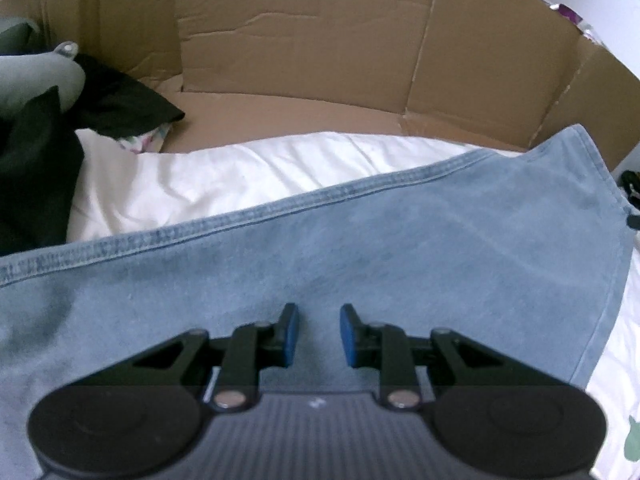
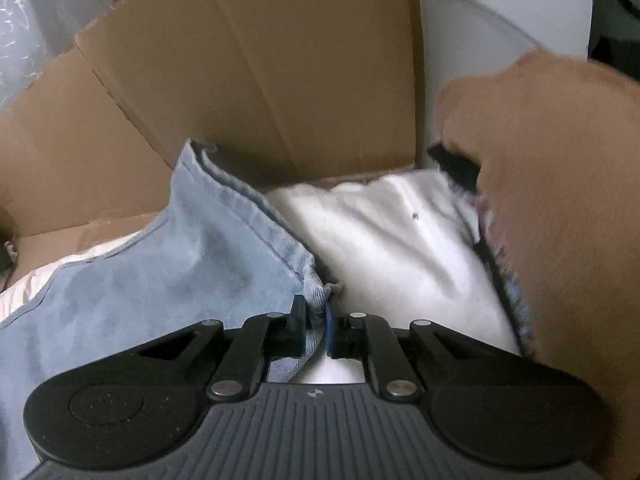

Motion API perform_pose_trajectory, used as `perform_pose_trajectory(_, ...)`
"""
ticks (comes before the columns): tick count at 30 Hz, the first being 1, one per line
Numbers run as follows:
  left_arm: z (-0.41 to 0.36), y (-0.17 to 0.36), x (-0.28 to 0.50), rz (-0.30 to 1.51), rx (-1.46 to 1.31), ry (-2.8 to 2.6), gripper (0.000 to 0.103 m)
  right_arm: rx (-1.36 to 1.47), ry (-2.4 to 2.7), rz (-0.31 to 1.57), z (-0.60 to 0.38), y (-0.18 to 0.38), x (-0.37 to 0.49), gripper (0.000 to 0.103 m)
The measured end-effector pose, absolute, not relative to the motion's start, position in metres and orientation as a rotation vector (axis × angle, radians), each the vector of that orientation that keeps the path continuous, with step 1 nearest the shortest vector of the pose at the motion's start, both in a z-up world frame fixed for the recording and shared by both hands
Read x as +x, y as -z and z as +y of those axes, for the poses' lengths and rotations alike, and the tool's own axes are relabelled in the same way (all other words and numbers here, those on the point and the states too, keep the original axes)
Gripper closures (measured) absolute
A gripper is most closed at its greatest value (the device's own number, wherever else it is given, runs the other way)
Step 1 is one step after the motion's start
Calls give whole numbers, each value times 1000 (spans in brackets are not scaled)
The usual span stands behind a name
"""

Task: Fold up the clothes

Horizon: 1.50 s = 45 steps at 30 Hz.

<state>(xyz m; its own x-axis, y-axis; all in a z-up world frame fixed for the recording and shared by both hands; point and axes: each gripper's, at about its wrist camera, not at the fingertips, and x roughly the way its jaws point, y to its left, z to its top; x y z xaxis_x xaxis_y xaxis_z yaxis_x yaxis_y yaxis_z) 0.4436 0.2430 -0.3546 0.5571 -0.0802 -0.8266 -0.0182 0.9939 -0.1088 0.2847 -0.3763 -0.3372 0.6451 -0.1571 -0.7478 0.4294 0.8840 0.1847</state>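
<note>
A light blue denim garment (image 1: 360,248) lies spread on a white cloth (image 1: 240,172), its stitched hem running across the left wrist view. My left gripper (image 1: 319,336) hovers low over the garment's middle, its blue pads apart with nothing between them. In the right wrist view the same blue garment (image 2: 160,280) rises in a fold toward the camera. My right gripper (image 2: 316,328) is shut on a bunched corner of its hem, with fabric pinched between the pads. Whatever lies under the garment is hidden.
Brown cardboard walls (image 1: 300,40) enclose the far side, and a cardboard flap (image 2: 260,80) stands behind the fold. Black clothing (image 1: 36,168) and a grey-green item (image 1: 40,76) are piled at the left. A blurred brown shape (image 2: 560,220) fills the right edge.
</note>
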Motion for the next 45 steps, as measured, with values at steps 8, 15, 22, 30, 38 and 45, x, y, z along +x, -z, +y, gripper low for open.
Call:
perform_pose_trajectory(8, 231, 356, 455, 984, -89, 48, 77, 258, 383, 888, -369, 347, 291, 85)
perform_pose_trajectory(15, 225, 356, 453, 977, -90, 67, 76, 159, 333, 764, -362, 320, 305, 53)
perform_pose_trajectory(22, 228, 357, 448, 975, -92, 70, 74, 107, 201, 788, -362, 310, 351, 47)
perform_pose_trajectory(30, 234, 357, 442, 975, -104, 69, 74, 164, 182, 784, -374, 317, 394, 46)
perform_pose_trajectory(38, 244, 360, 434, 967, -151, 67, 74, 267, 180, 751, -373, 334, 421, 35)
perform_pose_trajectory(45, 246, 360, 432, 966, -160, 69, 74, 295, 276, 781, -365, 347, 434, 44)
